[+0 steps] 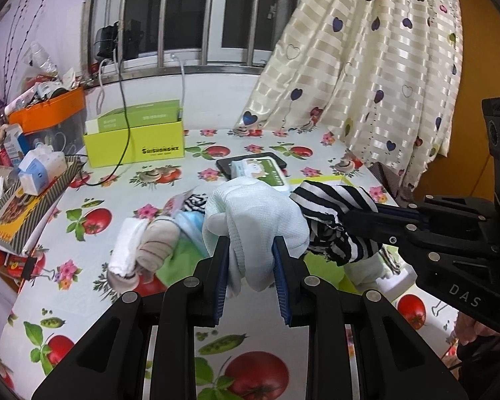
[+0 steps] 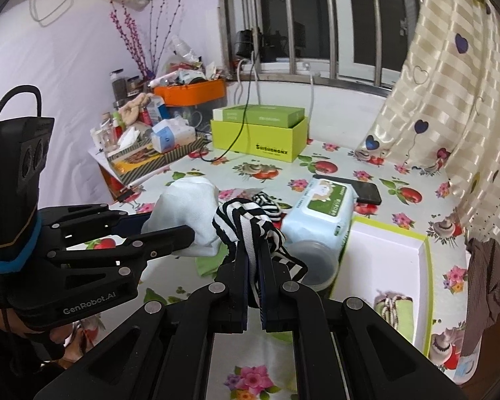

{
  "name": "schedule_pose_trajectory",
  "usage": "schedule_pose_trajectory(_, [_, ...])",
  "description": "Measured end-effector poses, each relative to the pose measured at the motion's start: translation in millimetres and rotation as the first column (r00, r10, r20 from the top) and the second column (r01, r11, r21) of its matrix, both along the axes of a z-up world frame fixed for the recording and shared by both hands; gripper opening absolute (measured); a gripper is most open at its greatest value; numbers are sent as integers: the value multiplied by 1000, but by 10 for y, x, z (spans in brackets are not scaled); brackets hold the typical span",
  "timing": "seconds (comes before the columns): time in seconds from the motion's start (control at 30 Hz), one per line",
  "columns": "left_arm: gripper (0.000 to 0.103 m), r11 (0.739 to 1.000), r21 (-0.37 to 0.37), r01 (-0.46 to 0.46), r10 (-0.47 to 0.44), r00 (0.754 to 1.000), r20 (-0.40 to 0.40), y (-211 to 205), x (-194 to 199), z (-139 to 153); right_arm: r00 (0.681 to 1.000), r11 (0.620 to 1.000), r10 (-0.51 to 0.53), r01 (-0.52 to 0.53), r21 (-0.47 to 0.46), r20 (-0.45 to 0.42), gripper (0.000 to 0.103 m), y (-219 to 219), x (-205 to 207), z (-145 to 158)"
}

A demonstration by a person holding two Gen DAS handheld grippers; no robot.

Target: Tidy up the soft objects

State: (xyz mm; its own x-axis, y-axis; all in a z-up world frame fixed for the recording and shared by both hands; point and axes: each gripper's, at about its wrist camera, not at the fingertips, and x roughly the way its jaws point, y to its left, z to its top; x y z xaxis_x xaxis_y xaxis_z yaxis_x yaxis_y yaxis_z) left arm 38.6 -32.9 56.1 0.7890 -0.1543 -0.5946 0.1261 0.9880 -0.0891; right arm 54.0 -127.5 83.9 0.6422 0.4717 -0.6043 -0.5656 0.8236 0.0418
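My left gripper (image 1: 251,253) is shut on a white sock (image 1: 256,213) and holds it above the table. My right gripper (image 2: 255,253) is shut on a black-and-white striped sock (image 2: 246,223), right beside the white sock (image 2: 186,206). In the left wrist view the right gripper (image 1: 353,220) comes in from the right with the striped sock (image 1: 333,206). More rolled socks (image 1: 143,250) lie on the table at left. A white tray with a green rim (image 2: 383,253) at right holds a green rolled item (image 2: 395,310).
A wet-wipes pack (image 2: 323,210) and a dark phone (image 2: 366,190) lie ahead. A lime box (image 2: 260,140) stands at the back. Cluttered boxes and bottles (image 2: 143,133) fill the left edge. A curtain (image 2: 450,83) hangs at right. A floral cloth (image 1: 116,300) covers the table.
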Motion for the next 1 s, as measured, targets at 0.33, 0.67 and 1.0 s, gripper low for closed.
schedule_pose_trajectory(0.33, [26, 999, 4, 44, -43, 999, -7, -242, 96, 7, 999, 999, -38, 38, 21, -6, 5, -252, 42, -26])
schedule_pose_trajectory(0.67, [26, 997, 4, 74, -74, 997, -23, -395, 194, -26, 997, 997, -72, 72, 35, -10, 5, -456, 94, -59])
schedule_pose_trajectory(1.0, [26, 993, 1, 115, -115, 993, -27, -582, 331, -36, 989, 988, -148, 148, 49, -11, 5, -803, 181, -65])
